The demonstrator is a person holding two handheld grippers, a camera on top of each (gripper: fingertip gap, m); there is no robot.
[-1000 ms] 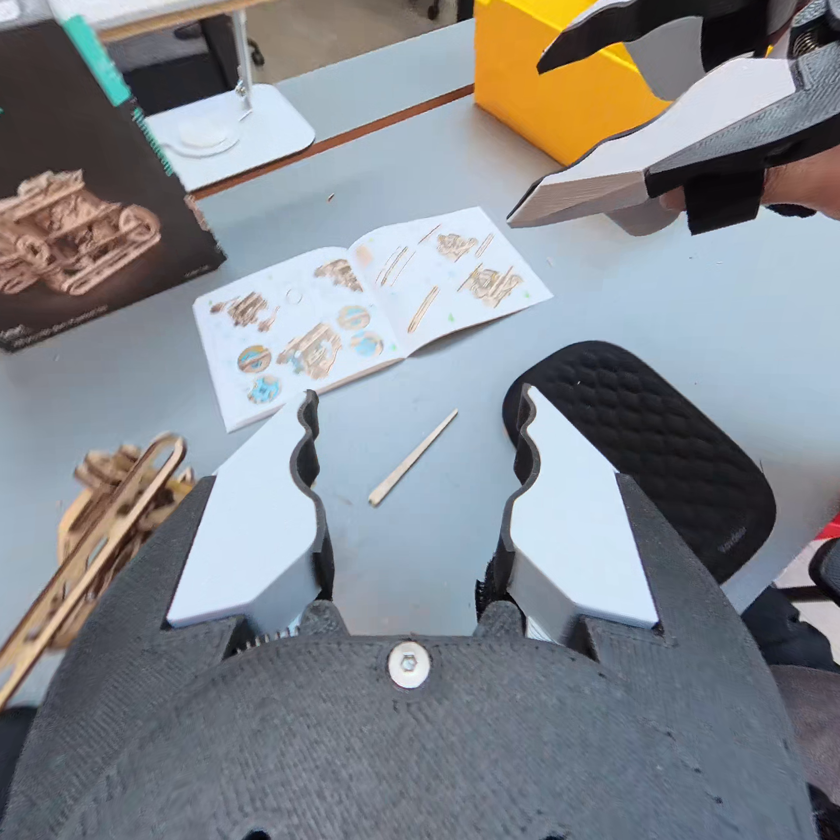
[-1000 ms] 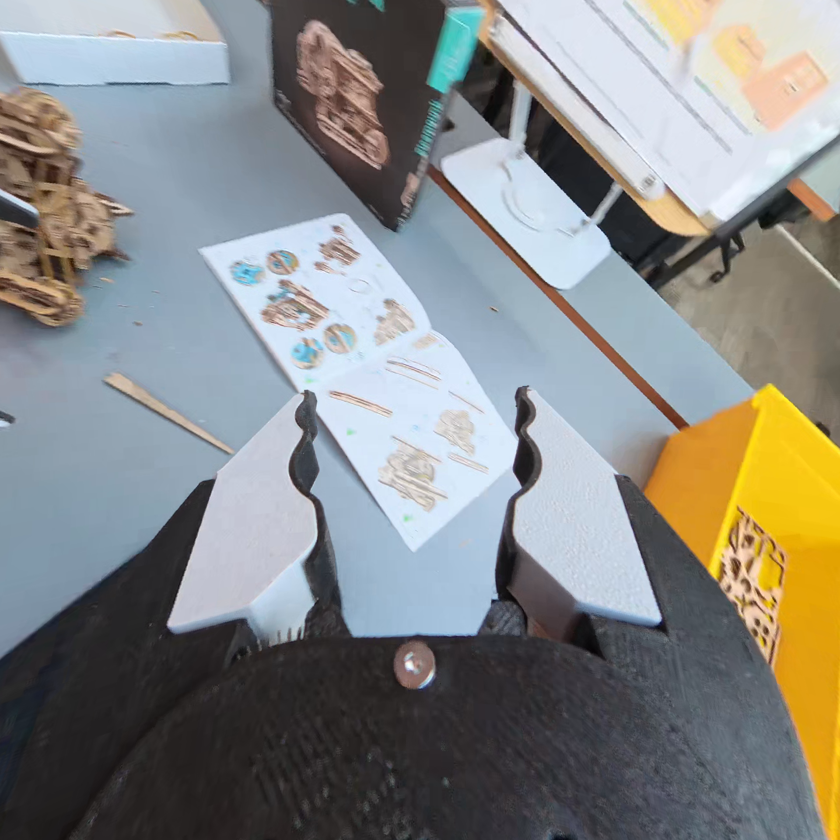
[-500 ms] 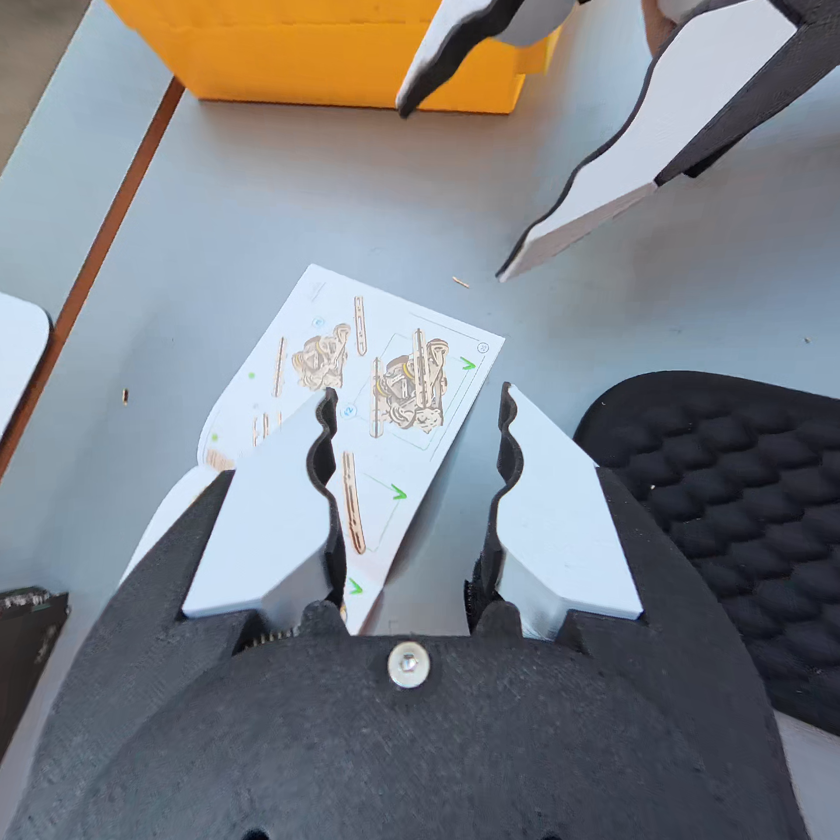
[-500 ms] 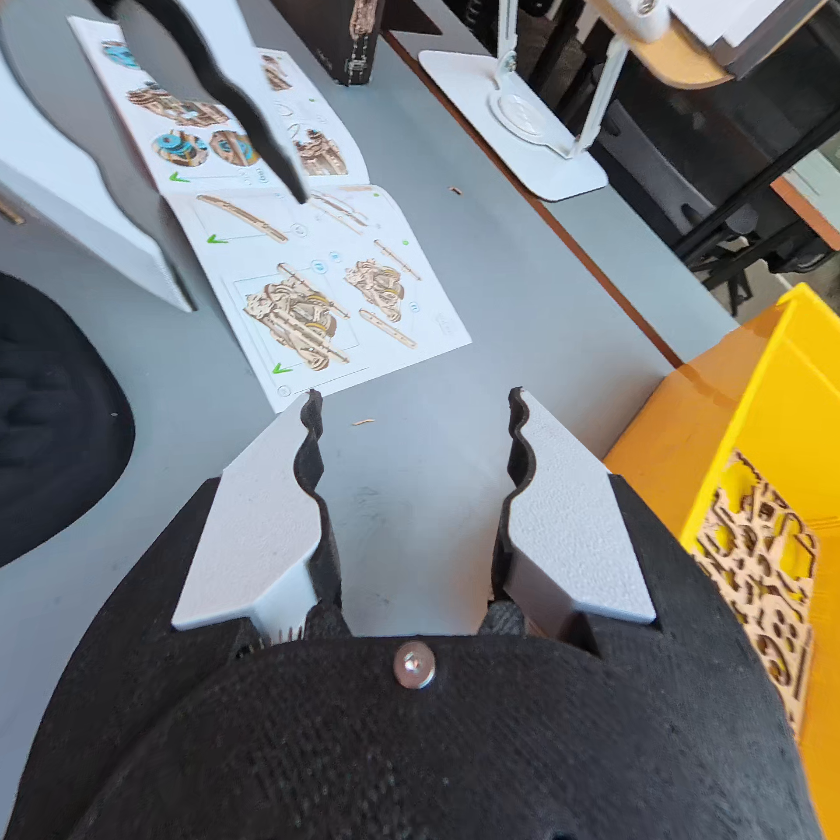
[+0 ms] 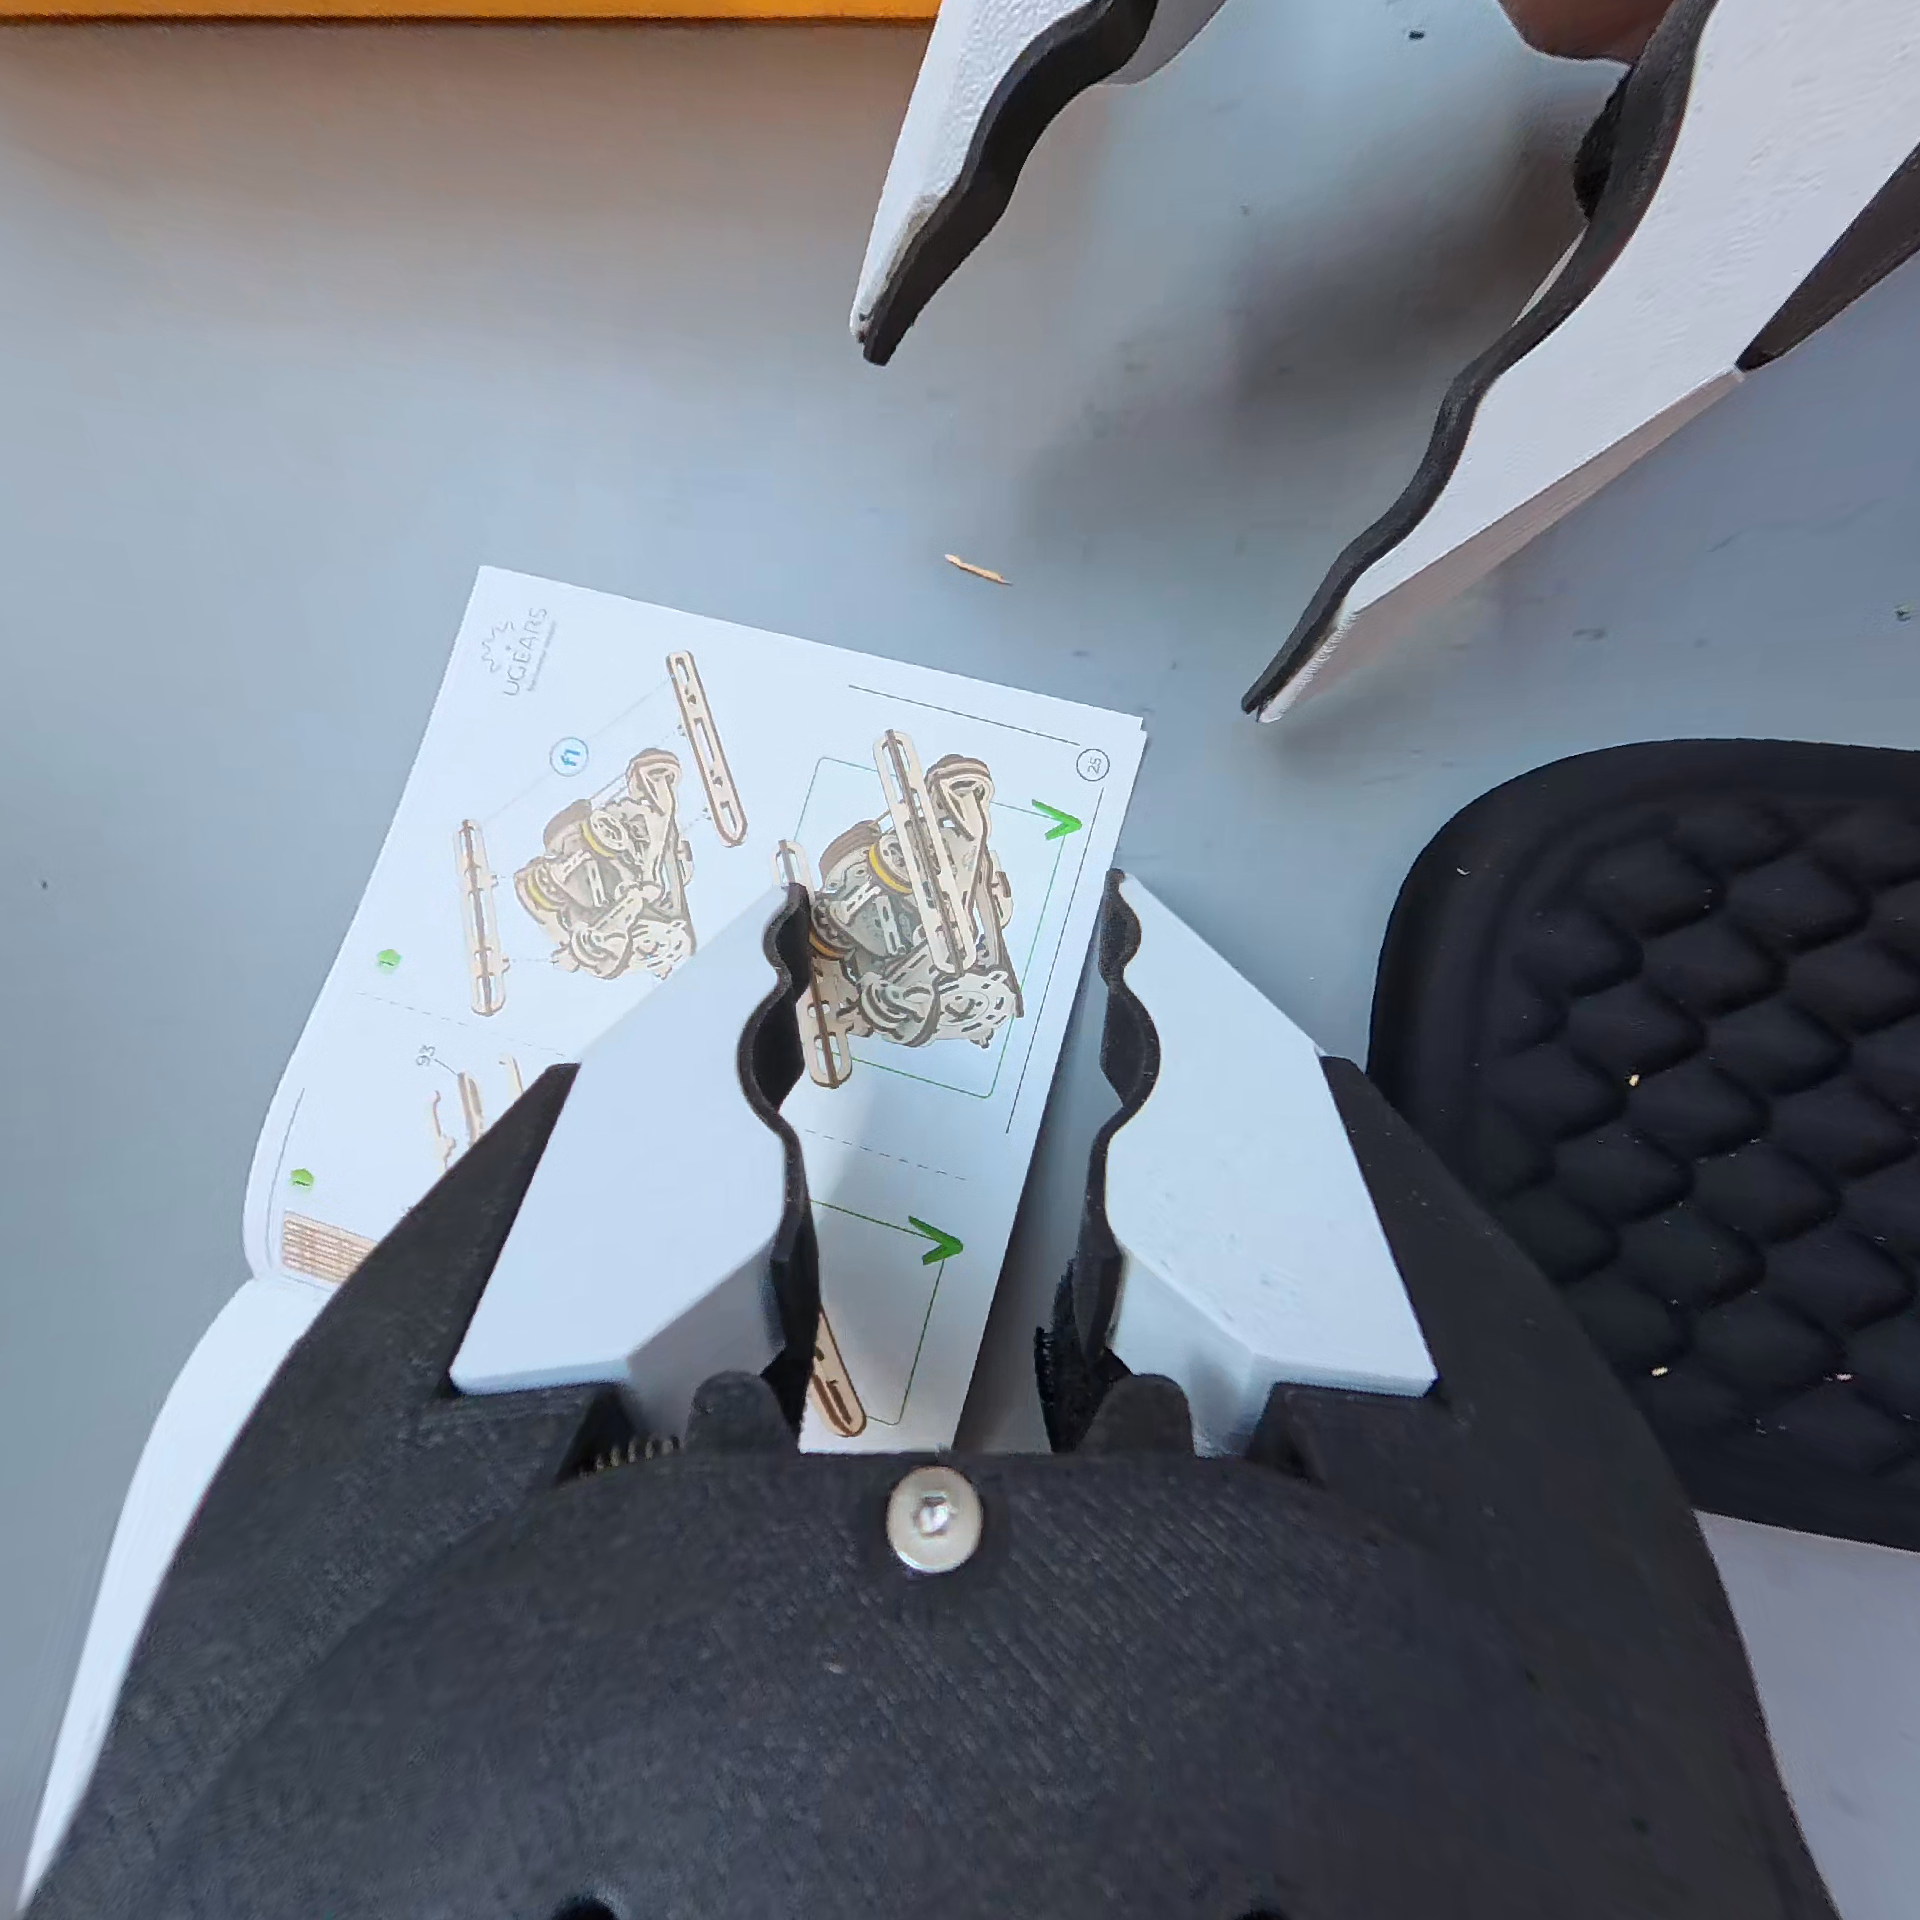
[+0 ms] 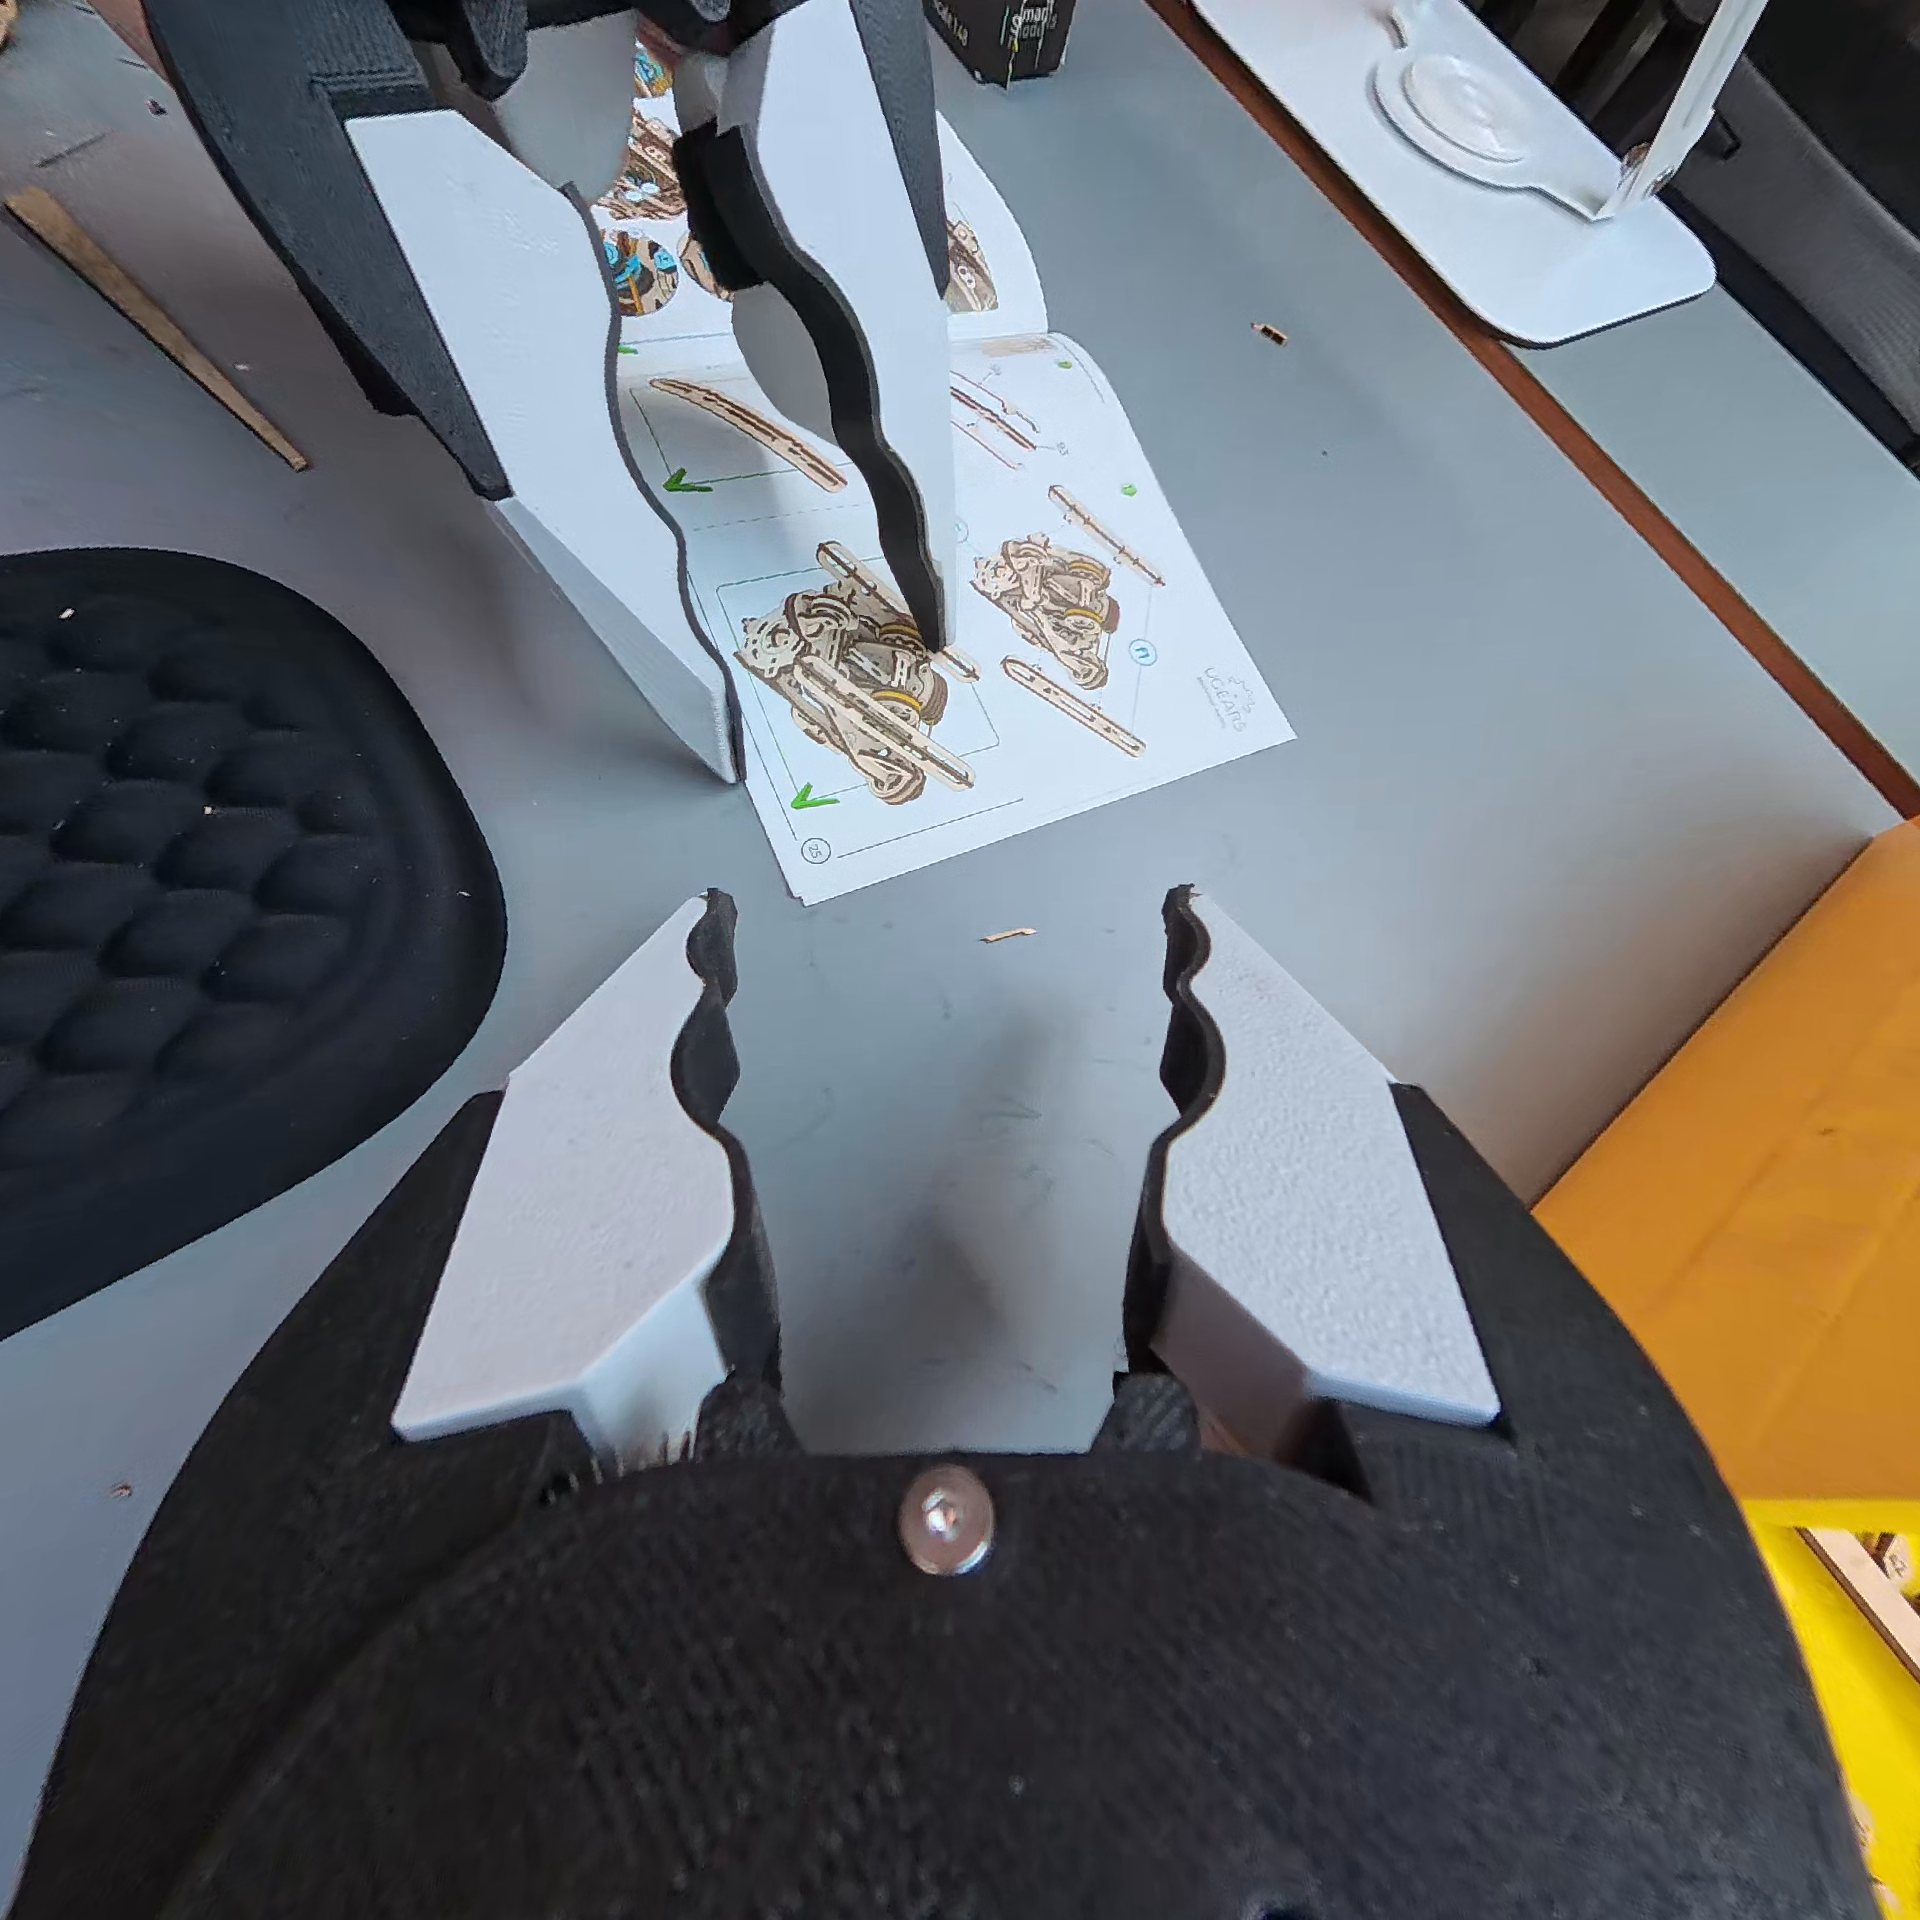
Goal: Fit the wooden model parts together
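Note:
My left gripper [image 5: 951,894] is open and empty, its tips low over the open instruction booklet [image 5: 665,748] on the grey table. In the right wrist view the left gripper [image 6: 831,707] comes in from the top, one fingertip at the printed page of the booklet [image 6: 1049,790]. My right gripper [image 6: 948,899] is open and empty above bare table, just short of the booklet's near corner. It also shows in the left wrist view [image 5: 1070,530] at the top right. A thin wooden stick [image 6: 156,322] lies at the far left. The assembled wooden model is out of view.
A black quilted pad [image 6: 208,883] lies left of my right gripper and also shows in the left wrist view [image 5: 1683,1122]. A yellow bin [image 6: 1766,1247] stands at the right. A white lamp base [image 6: 1507,156] and a dark box [image 6: 997,42] are at the back. A wood chip [image 6: 1008,935] lies by the booklet. About 15 cm separates my left fingertips from the thin wooden stick [image 6: 156,322].
My left gripper has swung right and come down over the booklet, its jaws a little narrower. My right gripper has moved in toward the booklet's corner. Both stay open and empty.

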